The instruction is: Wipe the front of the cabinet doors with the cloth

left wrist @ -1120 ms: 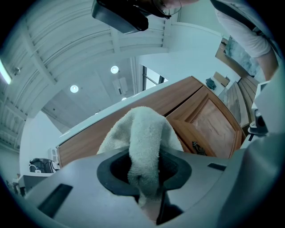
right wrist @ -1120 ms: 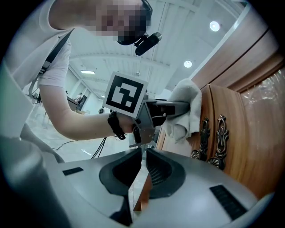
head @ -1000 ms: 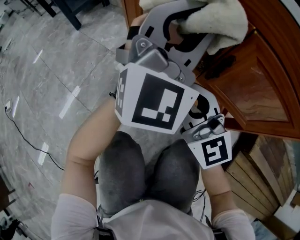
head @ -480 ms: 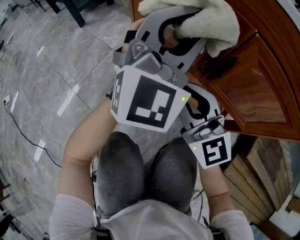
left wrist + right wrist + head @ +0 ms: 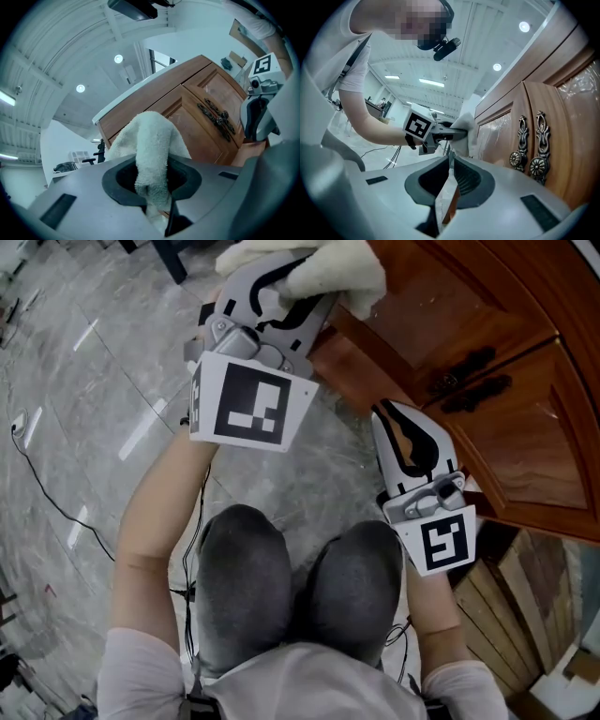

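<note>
A white terry cloth is pinched in my left gripper, which is shut on it and presses it against the left part of the brown wooden cabinet doors. In the left gripper view the cloth fills the jaws and hides the fingertips. The dark ornate handles sit to the right of the cloth, apart from it. My right gripper hangs lower, below the handles, shut and empty, just off the door. The right gripper view shows the handles and the left gripper's cloth on the door.
Grey marble floor spreads to the left, with a black cable lying on it. The person's knees are directly below both grippers. Wooden planks lie at the lower right beside the cabinet base.
My left gripper has carried the cloth up and left across the door, away from the handles, which now show uncovered. The right gripper has stayed about where it was.
</note>
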